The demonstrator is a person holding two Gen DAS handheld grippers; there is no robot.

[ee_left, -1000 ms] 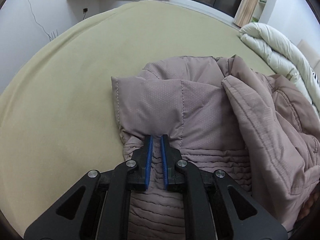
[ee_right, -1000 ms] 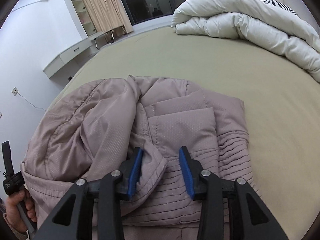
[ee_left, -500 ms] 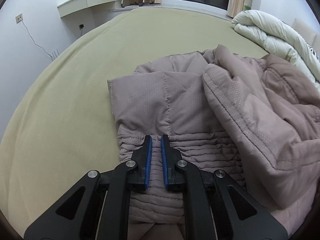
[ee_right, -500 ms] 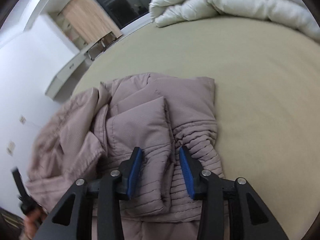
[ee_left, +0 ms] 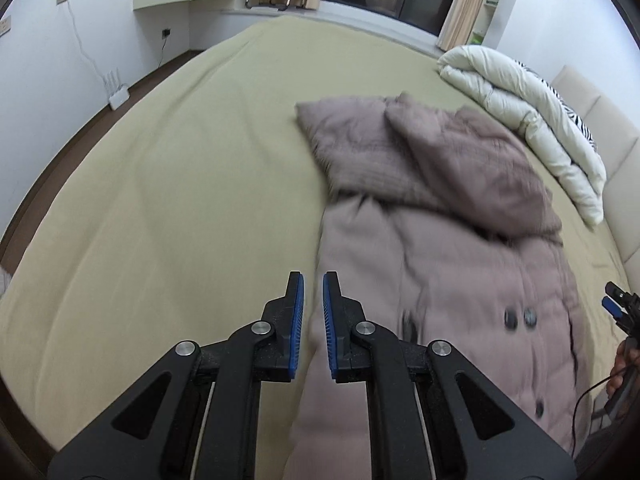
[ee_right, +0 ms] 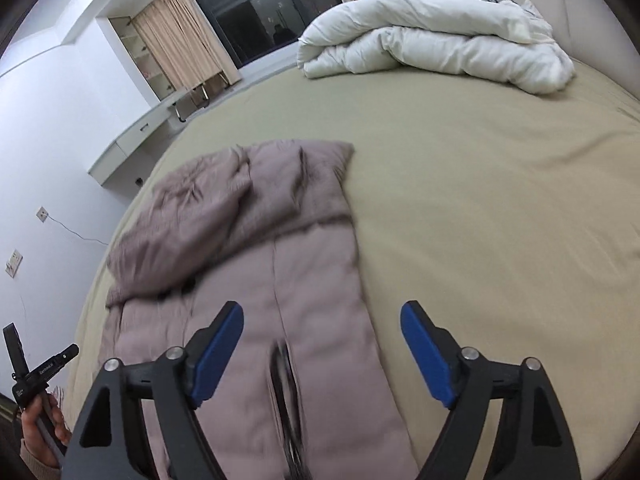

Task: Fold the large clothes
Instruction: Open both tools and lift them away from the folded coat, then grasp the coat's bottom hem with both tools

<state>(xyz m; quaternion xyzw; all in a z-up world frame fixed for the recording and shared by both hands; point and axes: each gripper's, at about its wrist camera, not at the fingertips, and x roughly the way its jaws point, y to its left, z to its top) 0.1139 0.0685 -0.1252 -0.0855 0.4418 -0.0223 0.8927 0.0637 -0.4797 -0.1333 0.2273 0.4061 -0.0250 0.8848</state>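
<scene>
Mauve padded coat [ee_left: 432,216] now sits further from both cameras than a second ago: then both grippers were down at its folded ribbed part, now they have pulled back toward its near end (frames are motion-blurred, so detail is soft). The coat lies lengthwise on the olive bed sheet [ee_left: 168,208], far part folded over itself, near half flat with the buttons showing. White duvet [ee_right: 432,44] is well beyond the coat's far end, by the headboard.

My read: the far fold is placed and released, and next comes a grab at the near hem to fold it up over the rest.

Left gripper [ee_left: 313,292]: jaws nearly closed, only a thin gap, nothing between them. It hangs over the coat's left edge, where fabric meets sheet, angled down.

Right gripper [ee_right: 322,334]: jaws opening, already wide, nothing between them. It sits above the coat's right half, with its right finger over bare sheet just past the coat's edge, also pitched down.

Each gripper's holding hand shows at the other view's edge [ee_right: 42,428].
</scene>
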